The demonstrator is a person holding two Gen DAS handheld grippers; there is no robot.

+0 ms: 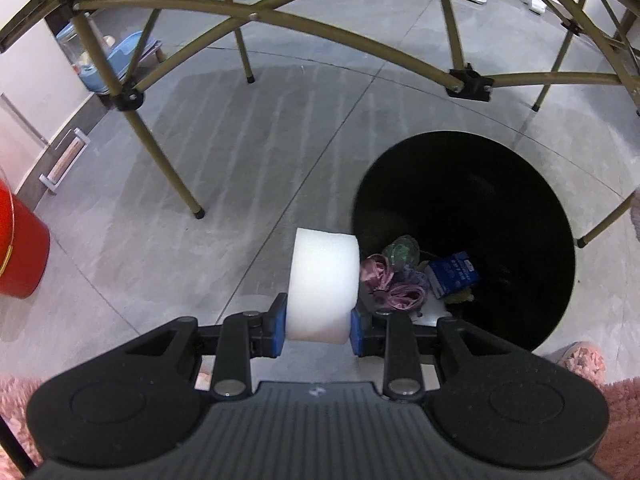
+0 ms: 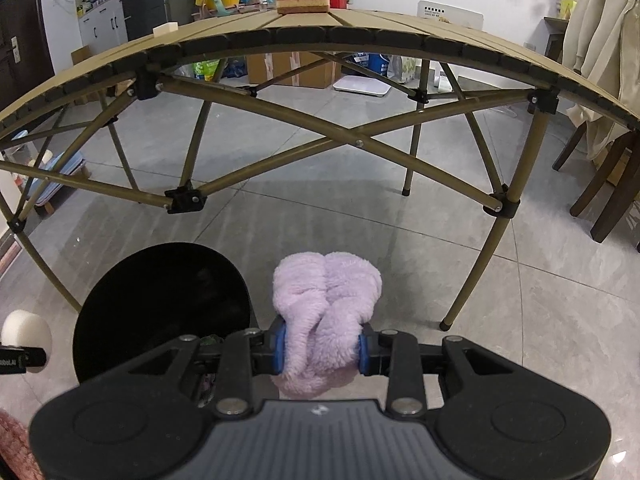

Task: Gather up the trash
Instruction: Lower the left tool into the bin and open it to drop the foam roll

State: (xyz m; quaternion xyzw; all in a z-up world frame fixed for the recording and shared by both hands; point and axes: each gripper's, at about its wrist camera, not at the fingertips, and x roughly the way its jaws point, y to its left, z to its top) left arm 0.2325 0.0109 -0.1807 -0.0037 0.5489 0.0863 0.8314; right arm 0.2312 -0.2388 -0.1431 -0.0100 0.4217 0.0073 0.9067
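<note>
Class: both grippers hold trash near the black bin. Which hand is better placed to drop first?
Left. Its white foam block hangs at the black bin rim; the right's purple fluffy cloth hangs over floor beside it.

- White foam block [image 1: 322,288]: thick, rounded edges, matte. Held off the floor, clamped at its near end between two blue pads, the rest jutting forward. Its right edge overlaps the bin's left rim in the left wrist view.
- Lilac fluffy cloth [image 2: 326,312]: bunched into soft folds, pinched at mid-length between blue pads, lobes bulging forward and a tail hanging below. It hangs just right of the bin.
- Black round trash bin [image 1: 520,200]: open top, standing on the grey tiled floor beside the folding table's legs.
- Inside the bin: pink satin ribbon [image 1: 390,282], crumpled greenish wrapper [image 1: 402,252], blue printed packet [image 1: 454,274].
</note>
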